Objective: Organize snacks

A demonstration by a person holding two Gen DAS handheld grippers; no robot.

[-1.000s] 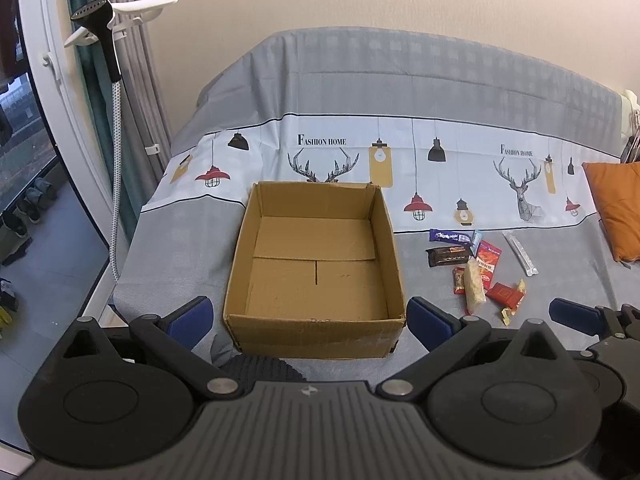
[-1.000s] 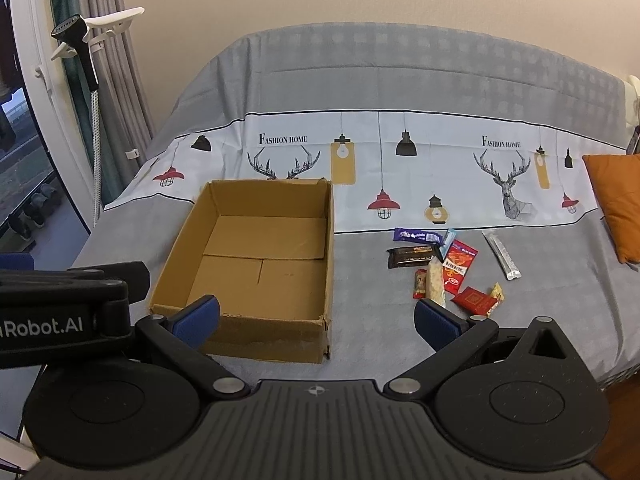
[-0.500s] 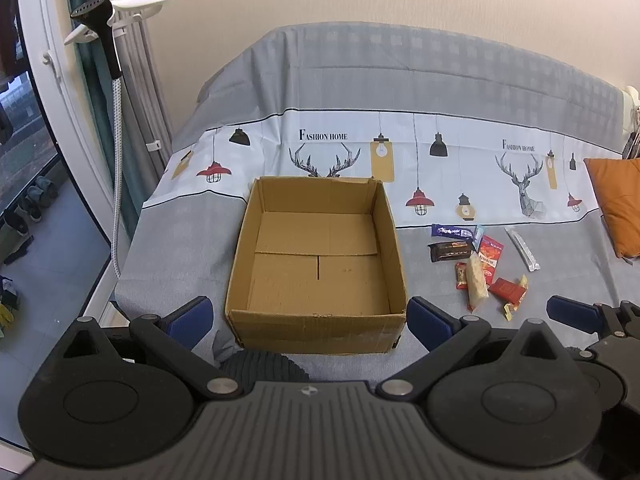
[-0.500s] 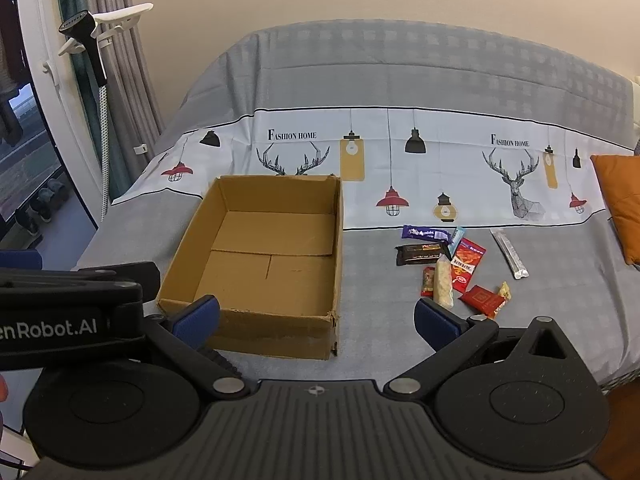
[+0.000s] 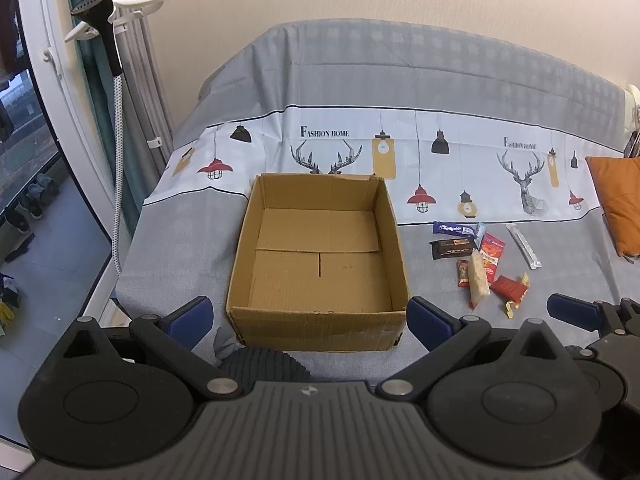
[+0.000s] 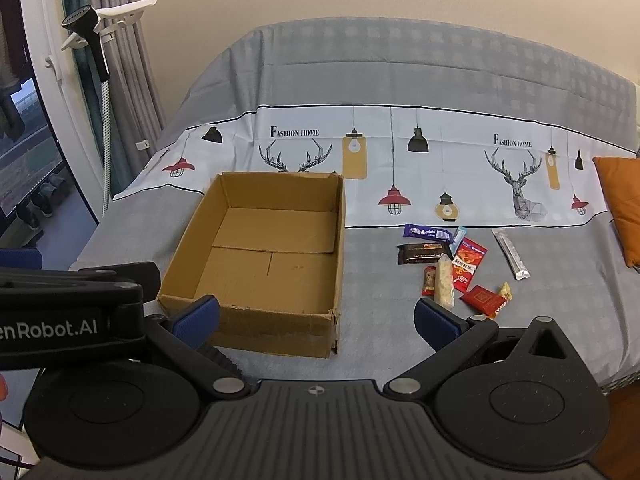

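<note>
Open brown corrugated-cardboard box point(image 5: 320, 256): matt, rough paper board with frayed edges. Grey printed woven cloth cover point(image 6: 400, 80): matt, finely textured. Small foil and plastic snack wrappers point(image 6: 452, 260): glossy, crinkled. Silver sachet point(image 6: 511, 253): shiny foil. Black ribbed tool bodies point(image 5: 312, 420): matt plastic with bright metal pivot pins.

Brown box point(image 5: 320, 320), grey-and-white cover point(image 5: 440, 80) (deer, lamps), orange cushion point(image 5: 618, 200)

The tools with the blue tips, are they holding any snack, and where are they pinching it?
Nothing is held. The left tool and the right tool are both open with nothing between their tips; the snacks lie on the bed beside the box.
</note>
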